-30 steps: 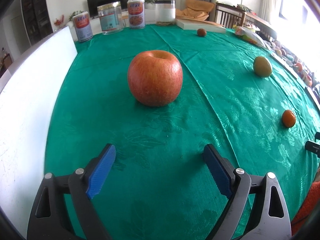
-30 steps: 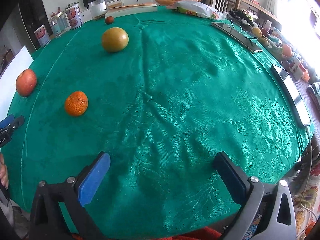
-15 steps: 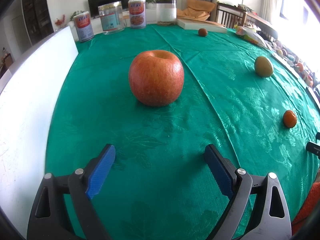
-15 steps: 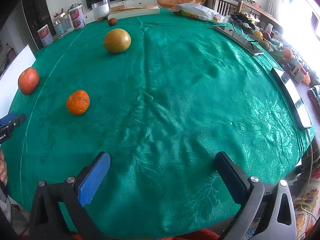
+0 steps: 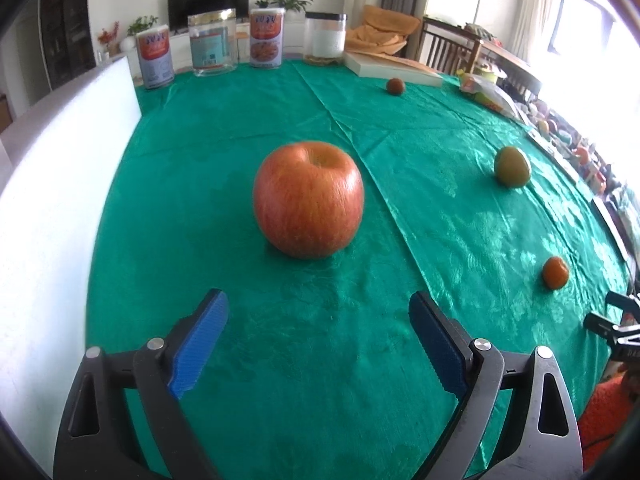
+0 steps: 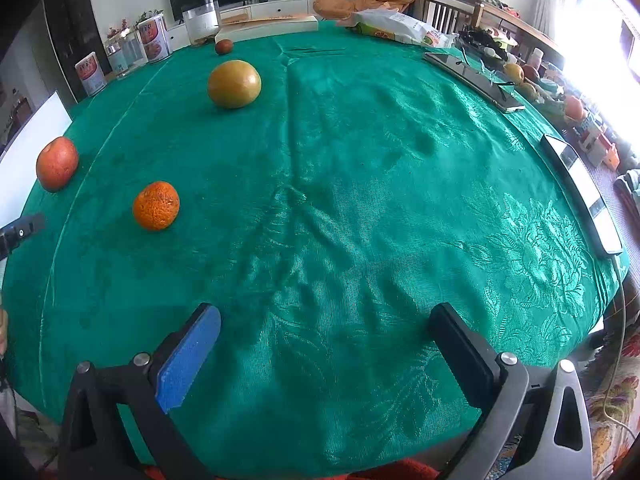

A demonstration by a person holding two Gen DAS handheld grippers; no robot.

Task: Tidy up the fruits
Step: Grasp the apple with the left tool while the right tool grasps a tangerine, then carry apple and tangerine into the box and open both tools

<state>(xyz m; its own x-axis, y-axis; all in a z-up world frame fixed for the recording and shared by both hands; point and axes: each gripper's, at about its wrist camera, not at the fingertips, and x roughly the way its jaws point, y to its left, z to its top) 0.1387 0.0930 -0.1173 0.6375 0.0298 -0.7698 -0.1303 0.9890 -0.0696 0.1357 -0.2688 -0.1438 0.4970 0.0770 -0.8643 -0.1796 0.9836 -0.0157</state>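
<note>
Left claw (image 5: 318, 334) wide open, holding nothing, big red apple (image 5: 308, 199) on the green worktop (image 5: 248, 128) at 12 o'clock, close ahead, right claw (image 6: 325, 344) wide open, empty, small orange (image 6: 156, 205) at 10 o'clock

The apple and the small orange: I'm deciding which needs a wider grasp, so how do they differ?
The apple is red, smooth and clearly bigger; the orange is bright orange, dimpled and smaller. The apple lies straight ahead of the open left gripper, while the orange lies off to that gripper's right. Both are round and rest apart on the green tablecloth.
</note>
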